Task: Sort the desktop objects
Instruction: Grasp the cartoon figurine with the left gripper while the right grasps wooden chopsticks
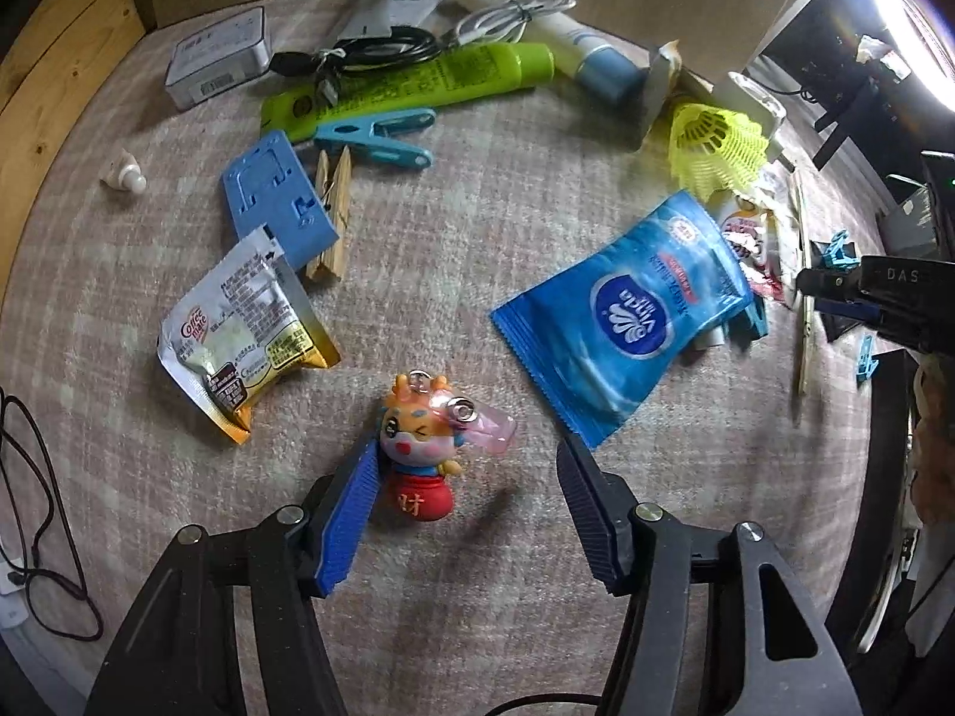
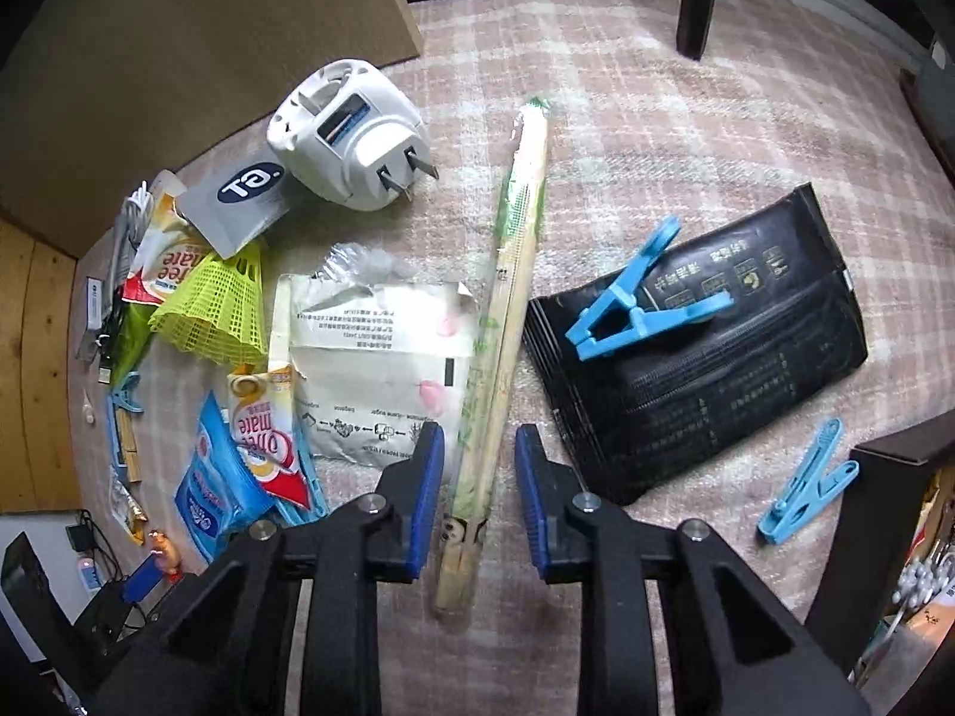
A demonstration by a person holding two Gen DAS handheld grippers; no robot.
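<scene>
A small dragon keychain toy (image 1: 418,453) with a red base and a pink tag lies on the pink checked cloth (image 1: 477,209). My left gripper (image 1: 470,453) stands open over it: the left pad is right beside the toy and the right pad is well apart from it. In the right wrist view a pair of wrapped bamboo chopsticks (image 2: 507,298) runs lengthwise between the fingers of my right gripper (image 2: 477,438). The blue pads are close on either side, with a thin gap showing on each side.
Near the left gripper lie a coffee creamer sachet (image 1: 245,328), a blue tissue pack (image 1: 621,316), a blue plastic stand (image 1: 277,197), pegs and a green tube (image 1: 418,83). Near the right gripper lie a black wipes pack (image 2: 716,346) with a blue peg (image 2: 638,292), a white plug (image 2: 352,131) and a paper packet (image 2: 376,358).
</scene>
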